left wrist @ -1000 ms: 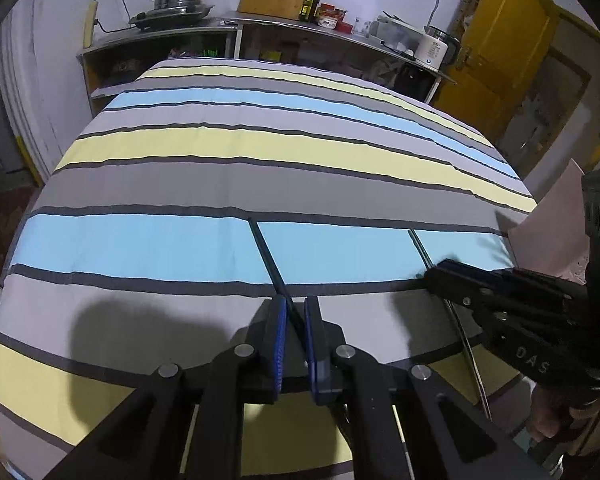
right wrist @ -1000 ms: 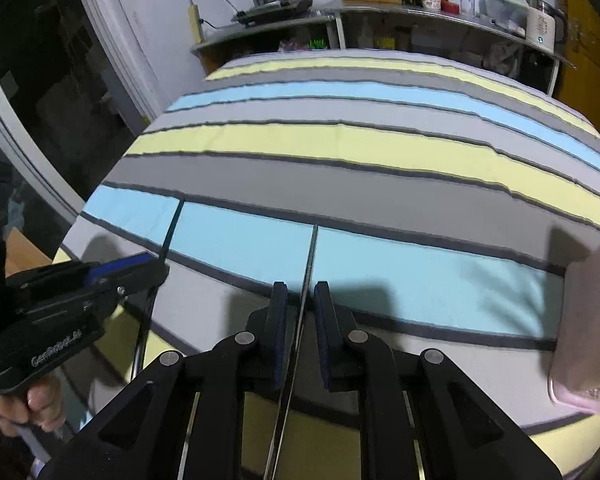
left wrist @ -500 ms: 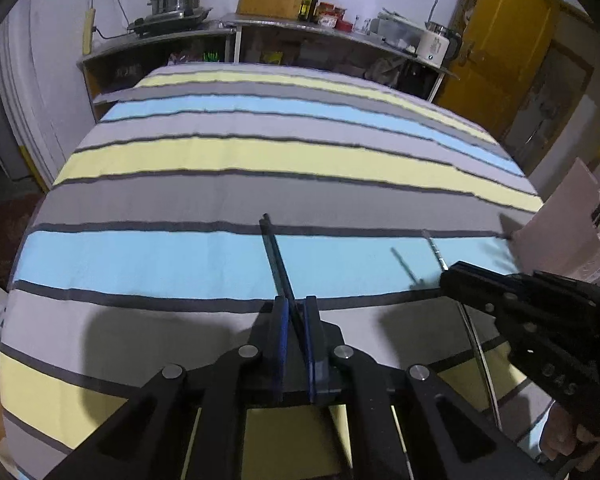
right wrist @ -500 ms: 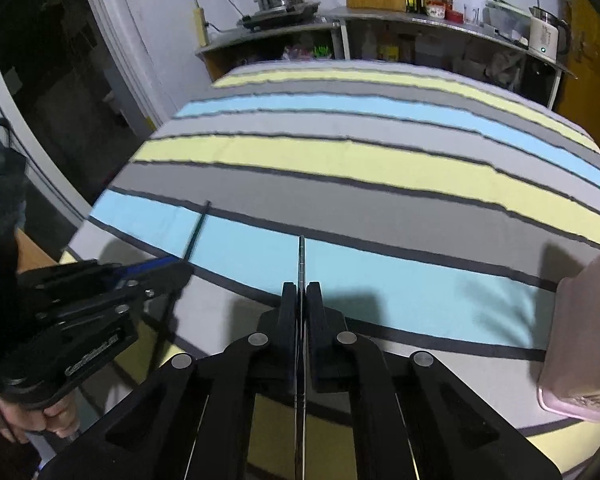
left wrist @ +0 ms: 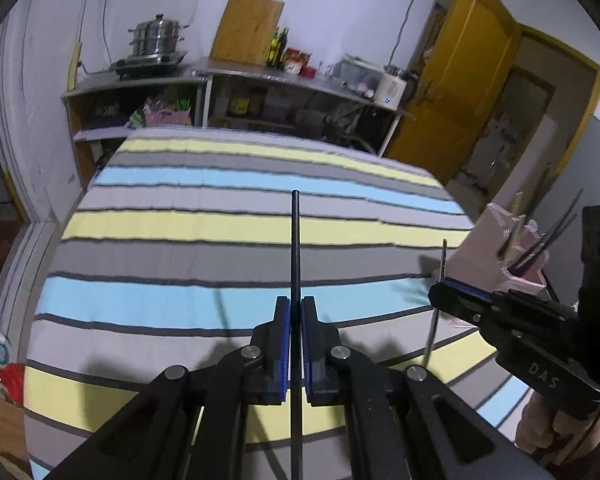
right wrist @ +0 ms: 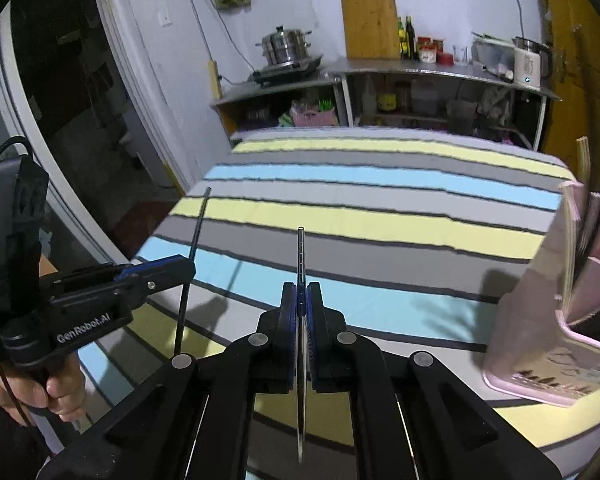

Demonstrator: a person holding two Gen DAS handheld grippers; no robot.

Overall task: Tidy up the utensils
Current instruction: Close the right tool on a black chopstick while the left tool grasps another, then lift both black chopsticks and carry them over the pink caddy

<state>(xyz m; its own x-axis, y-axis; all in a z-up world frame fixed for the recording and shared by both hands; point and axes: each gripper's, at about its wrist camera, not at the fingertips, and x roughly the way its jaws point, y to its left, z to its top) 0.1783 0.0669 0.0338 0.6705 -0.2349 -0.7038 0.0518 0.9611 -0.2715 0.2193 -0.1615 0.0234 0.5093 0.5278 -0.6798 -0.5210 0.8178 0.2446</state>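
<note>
My left gripper (left wrist: 295, 310) is shut on a black chopstick (left wrist: 296, 240), held up off the striped tablecloth (left wrist: 180, 248) and pointing forward. My right gripper (right wrist: 301, 300) is shut on a silver metal chopstick (right wrist: 301, 252), also lifted. In the right wrist view the left gripper (right wrist: 180, 268) shows at the left with the black chopstick (right wrist: 198, 224). In the left wrist view the right gripper (left wrist: 444, 292) shows at the right with the silver chopstick (left wrist: 443, 256). A pink utensil holder (left wrist: 496, 248) with several chopsticks stands at the table's right edge, also seen in the right wrist view (right wrist: 548, 300).
A counter (left wrist: 284, 76) with a steamer pot (left wrist: 156, 40), bottles and a kettle runs behind the table. A yellow door (left wrist: 460, 92) is at the back right. A dark doorway (right wrist: 60, 120) lies left of the table.
Both grippers closed on their chopsticks and lifted them off the tablecloth. Both have risen and tilted up, bringing the pink holder into view.
</note>
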